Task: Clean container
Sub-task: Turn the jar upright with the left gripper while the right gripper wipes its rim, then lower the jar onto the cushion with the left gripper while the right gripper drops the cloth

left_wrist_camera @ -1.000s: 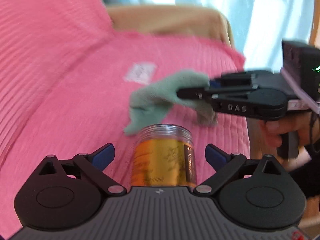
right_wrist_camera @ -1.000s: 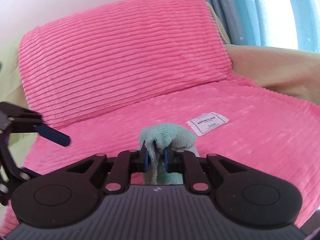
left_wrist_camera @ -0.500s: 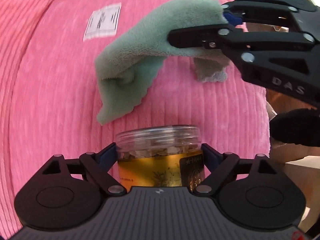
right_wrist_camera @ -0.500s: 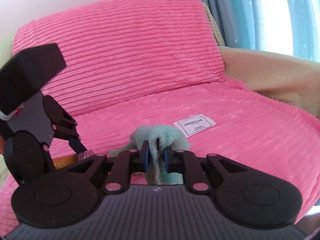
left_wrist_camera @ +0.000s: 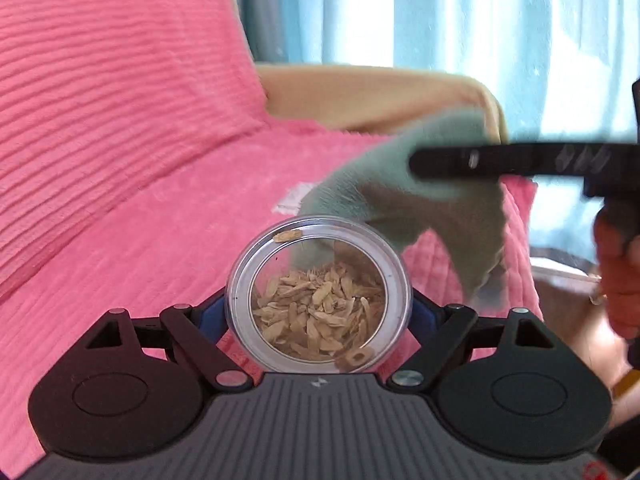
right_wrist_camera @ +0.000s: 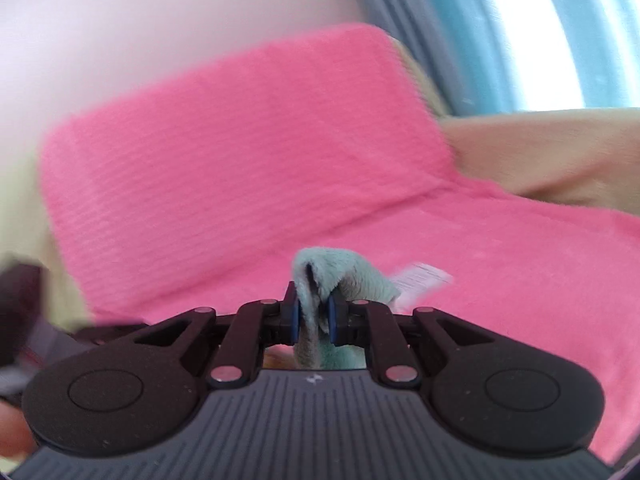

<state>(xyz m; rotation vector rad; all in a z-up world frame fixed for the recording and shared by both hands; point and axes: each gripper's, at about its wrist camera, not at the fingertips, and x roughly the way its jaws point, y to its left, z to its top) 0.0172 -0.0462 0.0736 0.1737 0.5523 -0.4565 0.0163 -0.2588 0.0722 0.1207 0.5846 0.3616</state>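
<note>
Pink ribbed sofa cover [left_wrist_camera: 120, 152] fills the background, with pale blue curtains [left_wrist_camera: 440, 12] behind a tan armrest [left_wrist_camera: 372, 92]. Held off the seat, the clear container [left_wrist_camera: 318, 294] sits between the blue-padded fingers of the left gripper [left_wrist_camera: 318, 316], which are clamped on its sides. It is tipped so its round end face looks straight back at the left wrist camera, its long axis running forward along the fingers, and pale dried slices [left_wrist_camera: 320, 316] are heaped inside.

What the coming wipe turns on is this: the green cloth [left_wrist_camera: 408, 200] hangs just beyond and to the right of the container's far end, a lower fold showing through the clear wall at the upper rim; whether it touches the plastic cannot be told. It dangles from the right gripper [right_wrist_camera: 314, 316], whose jaws are pinched tight on a fold, so the right arm carries the tool and lies nearer the surface to be rubbed.

Only the left view shows container and cloth together, with a hand [left_wrist_camera: 620, 264] at the right edge. From the right wrist the cloth's clamped fold is plain and a white label [right_wrist_camera: 420, 276] lies on the seat, but the container is hidden beneath the gripper body; both views are blurred
</note>
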